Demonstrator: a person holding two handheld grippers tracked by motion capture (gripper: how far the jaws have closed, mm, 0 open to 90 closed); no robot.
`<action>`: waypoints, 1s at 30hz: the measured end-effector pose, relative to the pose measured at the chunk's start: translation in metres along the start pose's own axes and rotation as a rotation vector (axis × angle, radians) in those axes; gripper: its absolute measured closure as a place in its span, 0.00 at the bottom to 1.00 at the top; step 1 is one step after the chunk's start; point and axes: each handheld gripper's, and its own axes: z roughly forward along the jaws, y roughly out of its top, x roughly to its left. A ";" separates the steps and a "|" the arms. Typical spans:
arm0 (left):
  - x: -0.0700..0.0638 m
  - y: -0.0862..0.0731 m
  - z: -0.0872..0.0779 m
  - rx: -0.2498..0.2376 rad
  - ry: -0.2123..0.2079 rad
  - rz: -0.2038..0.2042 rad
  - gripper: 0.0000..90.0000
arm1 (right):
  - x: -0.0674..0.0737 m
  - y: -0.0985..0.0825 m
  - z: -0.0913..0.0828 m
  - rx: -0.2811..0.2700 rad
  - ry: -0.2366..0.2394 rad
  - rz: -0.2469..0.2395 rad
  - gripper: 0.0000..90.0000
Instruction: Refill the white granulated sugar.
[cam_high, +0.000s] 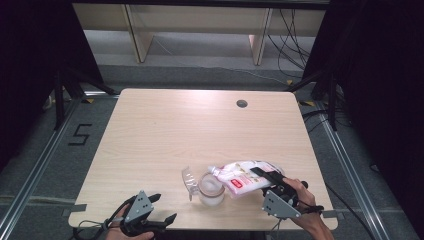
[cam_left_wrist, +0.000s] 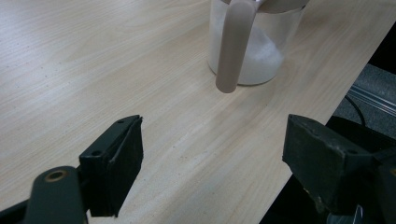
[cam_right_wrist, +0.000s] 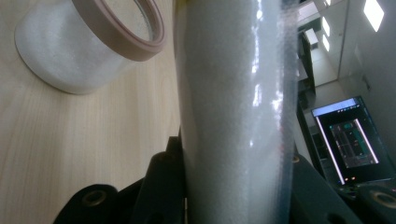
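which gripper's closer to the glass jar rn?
Right. The right gripper, clamped on the bag, sits just beside the jar; the left gripper waits open, farther off near the table edge.

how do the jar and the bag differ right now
The jar stands upright on the table, free of both tools; the bag lies tilted, clamped in the right tool, its mouth toward the jar. The jar is rigid clear glass with its lid swung open; the bag is soft plastic with red print. Both hold white granules.
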 end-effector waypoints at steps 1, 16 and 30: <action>0.002 0.000 -0.001 0.024 0.009 0.027 0.22 | 0.002 -0.002 -0.001 0.000 0.005 0.045 0.82; 0.002 0.000 -0.001 0.026 0.010 0.031 0.22 | 0.006 -0.023 0.000 -0.077 0.026 0.346 0.83; 0.001 0.000 0.000 0.005 0.004 0.007 0.22 | 0.015 -0.031 0.018 -0.108 0.075 0.512 0.84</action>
